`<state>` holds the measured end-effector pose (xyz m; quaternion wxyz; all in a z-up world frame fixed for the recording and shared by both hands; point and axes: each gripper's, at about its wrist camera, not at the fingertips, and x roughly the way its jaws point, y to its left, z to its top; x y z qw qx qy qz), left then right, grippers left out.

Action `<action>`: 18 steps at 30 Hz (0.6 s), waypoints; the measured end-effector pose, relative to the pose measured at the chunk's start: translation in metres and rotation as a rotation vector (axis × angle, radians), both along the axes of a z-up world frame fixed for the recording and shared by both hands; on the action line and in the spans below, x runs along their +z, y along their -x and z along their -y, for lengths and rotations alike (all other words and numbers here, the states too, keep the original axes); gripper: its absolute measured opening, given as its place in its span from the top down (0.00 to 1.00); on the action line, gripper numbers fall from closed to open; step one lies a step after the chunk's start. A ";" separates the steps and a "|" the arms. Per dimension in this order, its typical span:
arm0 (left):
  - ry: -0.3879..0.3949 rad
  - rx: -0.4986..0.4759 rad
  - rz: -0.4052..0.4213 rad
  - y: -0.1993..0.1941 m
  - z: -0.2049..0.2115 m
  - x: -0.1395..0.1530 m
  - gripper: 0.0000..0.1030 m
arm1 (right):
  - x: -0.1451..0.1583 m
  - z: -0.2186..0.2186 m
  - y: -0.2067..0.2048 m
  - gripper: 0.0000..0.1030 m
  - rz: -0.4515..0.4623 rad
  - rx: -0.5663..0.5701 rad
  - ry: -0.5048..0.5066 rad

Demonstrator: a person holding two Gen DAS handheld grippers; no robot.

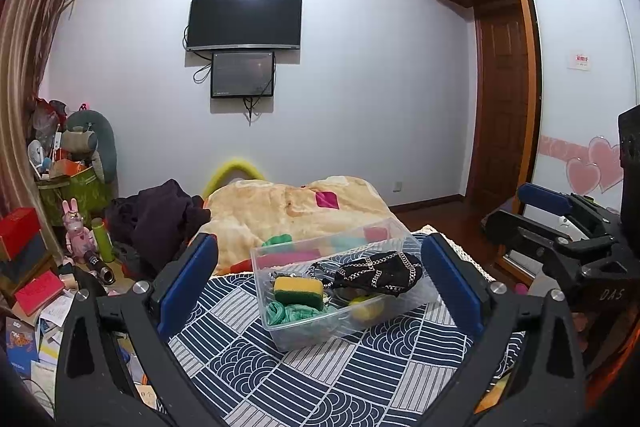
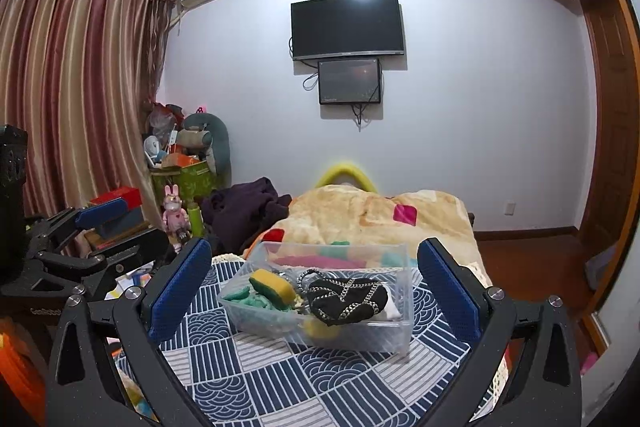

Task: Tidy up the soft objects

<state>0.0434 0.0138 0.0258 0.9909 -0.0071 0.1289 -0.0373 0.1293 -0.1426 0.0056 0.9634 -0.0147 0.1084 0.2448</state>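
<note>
A clear plastic bin (image 1: pixel 304 339) (image 2: pixel 396 339) sits on a blue-and-white patterned cloth (image 1: pixel 304 379) (image 2: pixel 280 383). Inside lie a yellow-green sponge (image 1: pixel 298 290) (image 2: pixel 272 287), a green cloth (image 1: pixel 290 311) (image 2: pixel 250 299), a black pouch with a silver chain (image 1: pixel 380 273) (image 2: pixel 348 301) and a yellow soft item (image 1: pixel 366 309) (image 2: pixel 318 327). My left gripper (image 1: pixel 320 277) is open and empty, held in front of the bin. My right gripper (image 2: pixel 314 289) is open and empty too. Each gripper shows in the other's view, the right one (image 1: pixel 552 223) and the left one (image 2: pixel 92 227).
A beige blanket (image 1: pixel 296 215) (image 2: pixel 372 219) with coloured patches lies behind the bin, with dark clothes (image 1: pixel 160 219) (image 2: pixel 244 211) to its left. Boxes, toys and papers crowd the left side (image 1: pixel 48 247). A wardrobe (image 1: pixel 560 87) stands at right.
</note>
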 end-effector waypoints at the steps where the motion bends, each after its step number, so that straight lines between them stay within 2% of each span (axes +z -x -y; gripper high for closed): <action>1: 0.000 -0.001 0.000 0.000 0.000 0.000 0.00 | 0.001 0.000 0.000 0.00 0.000 0.000 -0.001; 18: -0.003 -0.006 0.006 0.000 0.003 0.001 0.00 | 0.003 0.000 0.001 0.00 0.005 0.002 -0.002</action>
